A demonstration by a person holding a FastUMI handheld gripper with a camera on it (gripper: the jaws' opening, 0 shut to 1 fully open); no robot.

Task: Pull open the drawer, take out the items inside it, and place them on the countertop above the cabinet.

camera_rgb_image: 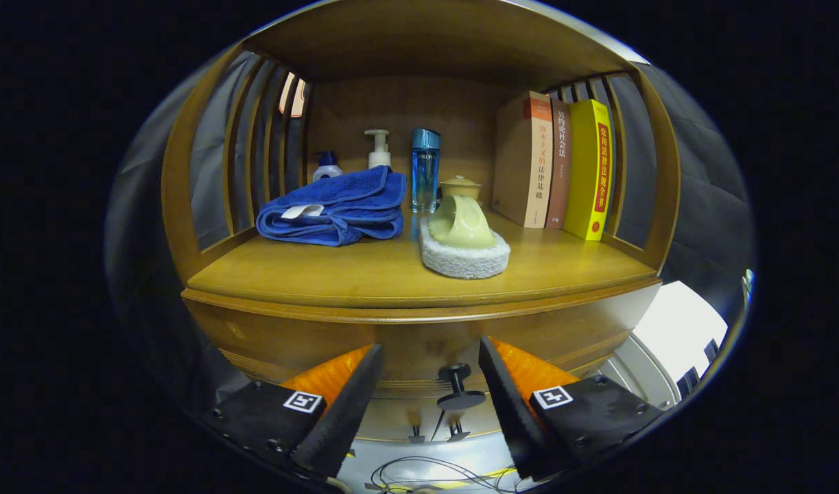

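Observation:
The wooden cabinet's drawer front (302, 336) sits flush and shut below the countertop (364, 274). Its black knob (456, 385) stands out from the front, in the gap between my two fingers and nearer the right one. My gripper (431, 351) is open, with the orange-backed fingers (344, 384) on either side of the knob and not touching it. What lies inside the drawer is hidden.
On the countertop lie a folded blue towel (337, 209), a white pump bottle (379, 149), a blue bottle (424, 170), a green cup (459, 223) tipped on a white pad (464, 259), and three upright books (556, 165). Slatted side walls close in the shelf. Cables (419, 473) lie on the floor below.

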